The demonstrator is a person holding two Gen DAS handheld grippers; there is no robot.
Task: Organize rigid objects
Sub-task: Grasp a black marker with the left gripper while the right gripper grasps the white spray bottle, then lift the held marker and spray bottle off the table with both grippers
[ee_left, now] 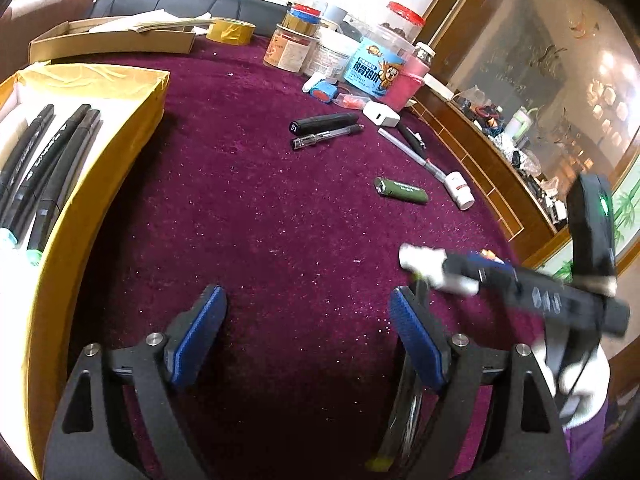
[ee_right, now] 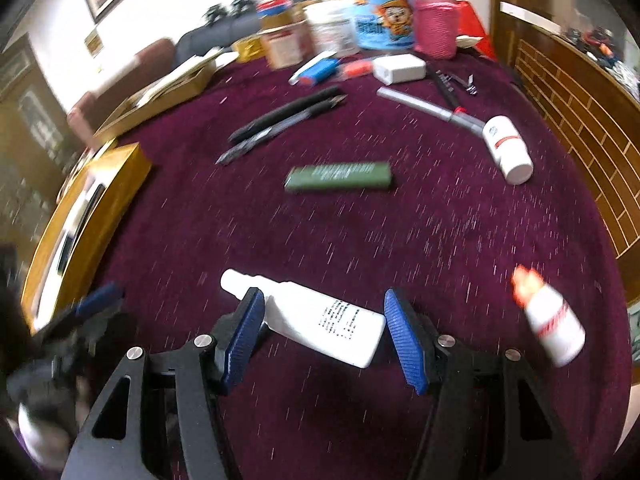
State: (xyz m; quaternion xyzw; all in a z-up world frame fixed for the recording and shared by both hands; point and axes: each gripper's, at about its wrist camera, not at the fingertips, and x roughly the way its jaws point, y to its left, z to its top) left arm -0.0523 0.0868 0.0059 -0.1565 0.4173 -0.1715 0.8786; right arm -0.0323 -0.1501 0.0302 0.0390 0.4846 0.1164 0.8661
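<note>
My right gripper [ee_right: 325,296] is shut on a white squeeze bottle [ee_right: 320,320], which lies slantwise between the blue pads [ee_right: 404,340] with its cap to the left. In the left wrist view the same bottle [ee_left: 424,264] hangs above the purple cloth at the tip of the right gripper. My left gripper [ee_left: 306,294] is open over bare cloth with nothing between its fingers. A yellow box [ee_left: 120,80] at the left holds several black markers [ee_left: 60,160]. On the cloth lie a green lighter-like stick [ee_right: 338,176], a black marker [ee_left: 324,122] and a clear pen [ee_left: 326,136].
A small white bottle [ee_right: 508,148] lies beside a silver pen [ee_right: 416,106]. Another white bottle with a red tip [ee_right: 550,320] stands at the right. Jars [ee_left: 296,48], a white charger [ee_left: 381,114], a tape roll [ee_left: 231,31] and a cardboard box [ee_left: 112,44] crowd the back.
</note>
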